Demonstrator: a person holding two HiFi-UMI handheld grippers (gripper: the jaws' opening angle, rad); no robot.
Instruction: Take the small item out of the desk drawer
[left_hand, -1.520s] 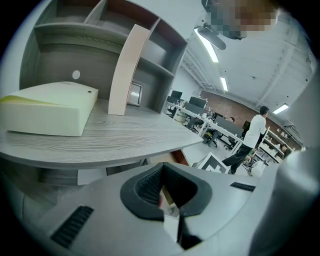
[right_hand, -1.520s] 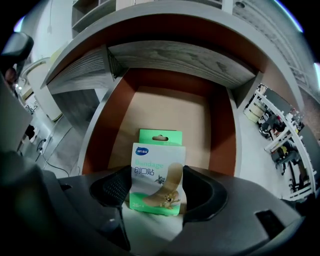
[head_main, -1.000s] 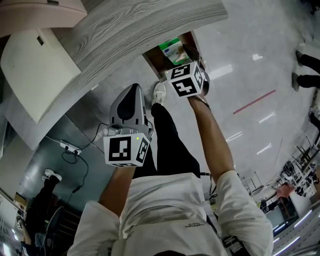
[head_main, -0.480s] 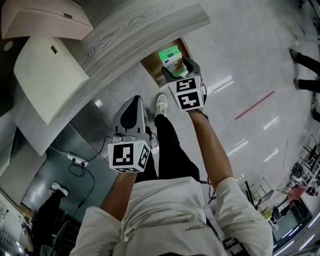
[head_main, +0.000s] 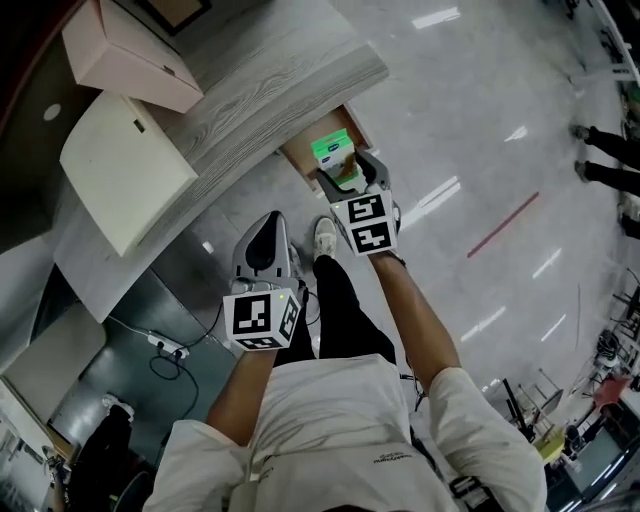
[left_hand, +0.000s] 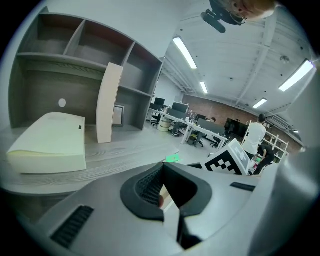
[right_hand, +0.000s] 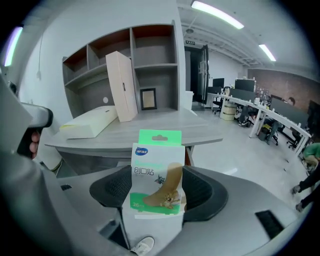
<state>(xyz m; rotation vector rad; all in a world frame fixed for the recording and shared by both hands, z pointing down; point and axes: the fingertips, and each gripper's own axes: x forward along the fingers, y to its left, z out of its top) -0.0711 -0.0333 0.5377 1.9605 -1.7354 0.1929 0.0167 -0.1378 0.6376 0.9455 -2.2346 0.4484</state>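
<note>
Flat rectangular green-and-white plaster packet (right_hand: 156, 172) clamped upright between the ribbed black pads of the right gripper (head_main: 350, 182), held over the open brown drawer (head_main: 300, 158) of the grey wood-grain desk (head_main: 250, 90), left gripper (head_main: 266, 235) jaws pressed together, nothing gripped

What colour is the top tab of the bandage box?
Bright green tab; right gripper view shows it best.

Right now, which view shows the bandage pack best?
Right gripper view: the bandage pack stands upright between the jaws of the right gripper, print facing the camera. Head view shows only its green top beyond that gripper, by the drawer. Left gripper view shows a small green patch, possibly it.
</note>
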